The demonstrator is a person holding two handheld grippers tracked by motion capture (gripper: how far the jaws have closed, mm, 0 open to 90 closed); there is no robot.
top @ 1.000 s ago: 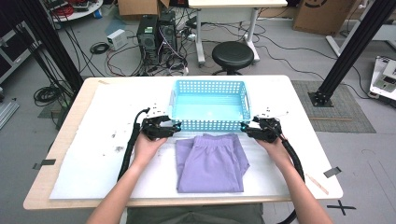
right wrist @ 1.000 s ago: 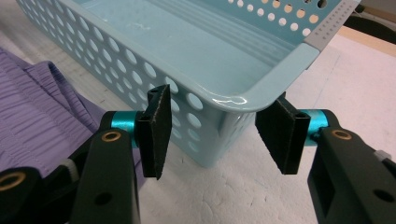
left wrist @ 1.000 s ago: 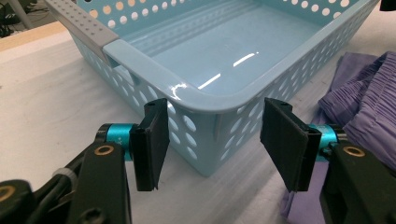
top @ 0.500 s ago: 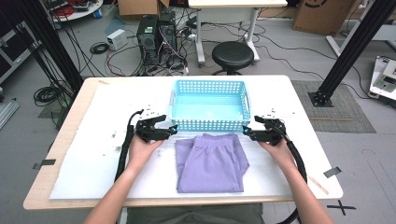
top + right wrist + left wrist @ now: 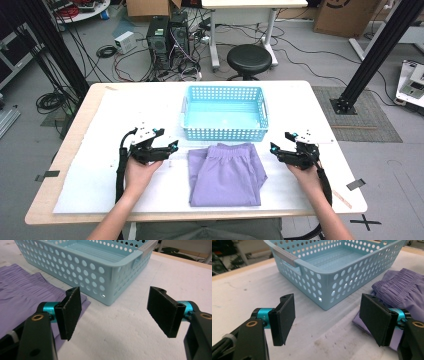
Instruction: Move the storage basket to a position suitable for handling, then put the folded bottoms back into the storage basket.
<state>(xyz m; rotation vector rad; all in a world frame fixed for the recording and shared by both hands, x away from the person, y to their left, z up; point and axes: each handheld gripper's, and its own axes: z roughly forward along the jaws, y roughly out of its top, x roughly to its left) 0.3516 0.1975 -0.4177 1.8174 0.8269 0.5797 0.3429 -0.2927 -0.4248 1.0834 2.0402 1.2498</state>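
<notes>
A folded purple garment (image 5: 226,172) with an elastic waistband lies flat on the white mat, just in front of a light blue perforated basket (image 5: 225,134). My left gripper (image 5: 172,146) hovers to the garment's left, clear of it. Its jaws have just been opening and hold nothing. My right gripper (image 5: 274,148) sits off the garment's right edge, jaws also freshly opened and bare. The left gripper view has its gripper (image 5: 329,316) facing the basket's corner (image 5: 312,277), garment (image 5: 402,290) at right. The right gripper view has its gripper (image 5: 117,312) before the basket (image 5: 82,267), garment (image 5: 22,290) at left.
A white mat (image 5: 100,190) covers most of the wooden table (image 5: 45,212). The basket is empty inside. Beyond the far edge stand a black stool (image 5: 249,59), computer towers (image 5: 167,37) and floor cables. Black frame posts (image 5: 372,55) rise at both sides.
Both grippers have drawn sideways off the garment's upper corners, the left one to the left and the right one to the right. The garment stays flat on the mat.
</notes>
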